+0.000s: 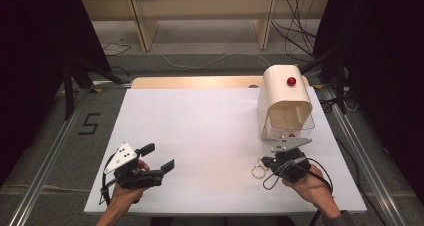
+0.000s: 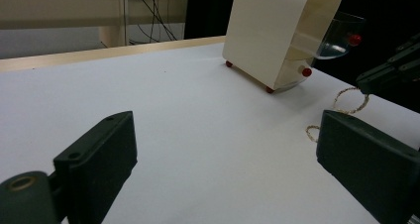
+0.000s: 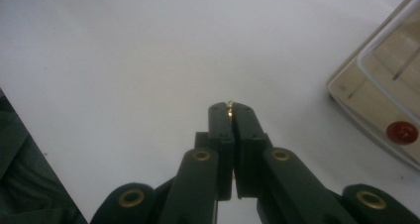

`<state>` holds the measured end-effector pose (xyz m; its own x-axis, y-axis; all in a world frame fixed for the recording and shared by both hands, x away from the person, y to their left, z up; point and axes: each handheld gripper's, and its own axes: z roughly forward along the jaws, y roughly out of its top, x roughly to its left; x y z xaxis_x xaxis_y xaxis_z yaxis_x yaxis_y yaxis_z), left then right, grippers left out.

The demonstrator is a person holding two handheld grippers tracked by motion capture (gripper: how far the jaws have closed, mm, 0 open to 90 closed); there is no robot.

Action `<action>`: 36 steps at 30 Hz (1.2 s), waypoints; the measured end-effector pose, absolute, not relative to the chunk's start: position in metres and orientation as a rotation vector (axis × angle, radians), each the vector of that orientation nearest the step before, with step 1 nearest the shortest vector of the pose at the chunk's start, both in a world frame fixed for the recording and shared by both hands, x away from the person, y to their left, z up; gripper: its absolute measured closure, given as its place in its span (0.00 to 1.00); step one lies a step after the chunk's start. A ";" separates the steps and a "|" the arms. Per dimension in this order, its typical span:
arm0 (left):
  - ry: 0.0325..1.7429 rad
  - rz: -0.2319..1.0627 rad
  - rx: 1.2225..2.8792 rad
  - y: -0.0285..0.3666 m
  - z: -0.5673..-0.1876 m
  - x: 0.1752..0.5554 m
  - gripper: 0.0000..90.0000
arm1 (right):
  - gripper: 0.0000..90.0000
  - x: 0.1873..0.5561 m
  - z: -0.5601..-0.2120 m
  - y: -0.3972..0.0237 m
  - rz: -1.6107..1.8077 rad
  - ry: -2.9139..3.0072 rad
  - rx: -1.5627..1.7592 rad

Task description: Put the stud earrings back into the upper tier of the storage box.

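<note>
A thin gold chain point(image 1: 258, 171) hangs in a loop from my right gripper point(image 1: 265, 162), low over the white table at the front right. In the right gripper view that gripper point(image 3: 231, 107) is shut, with a bit of the gold chain point(image 3: 230, 111) pinched between the tips. From the left gripper view the chain point(image 2: 346, 102) trails from the right gripper point(image 2: 391, 70) down to the table. My left gripper point(image 1: 159, 157) rests at the front left, open, with nothing between its wide-set jaws point(image 2: 228, 149).
A cream box point(image 1: 285, 103) with a curved cover, a clear flap and red knobs point(image 1: 290, 81) stands at the back right of the white table top point(image 1: 200, 126). Its near corner with a red knob point(image 3: 402, 133) lies just right of the right gripper. Cables lie on the floor behind.
</note>
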<state>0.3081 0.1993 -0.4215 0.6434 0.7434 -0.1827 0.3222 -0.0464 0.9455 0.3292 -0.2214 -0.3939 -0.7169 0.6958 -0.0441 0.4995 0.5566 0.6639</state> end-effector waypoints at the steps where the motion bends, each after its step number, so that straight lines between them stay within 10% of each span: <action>1: 0.892 0.428 1.637 0.199 -0.422 0.308 0.09 | 0.98 0.328 -0.388 -0.221 0.937 2.483 0.975; 36: 0.898 0.436 1.627 0.201 -0.421 0.308 0.09 | 0.98 0.351 -0.296 -0.252 1.138 2.242 0.943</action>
<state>0.3082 0.2008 -0.4214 0.6362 0.7491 -0.1846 0.3185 -0.0370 0.9472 0.3508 -0.2521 -0.2955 -0.6638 0.7430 -0.0857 0.3694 0.4253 0.8262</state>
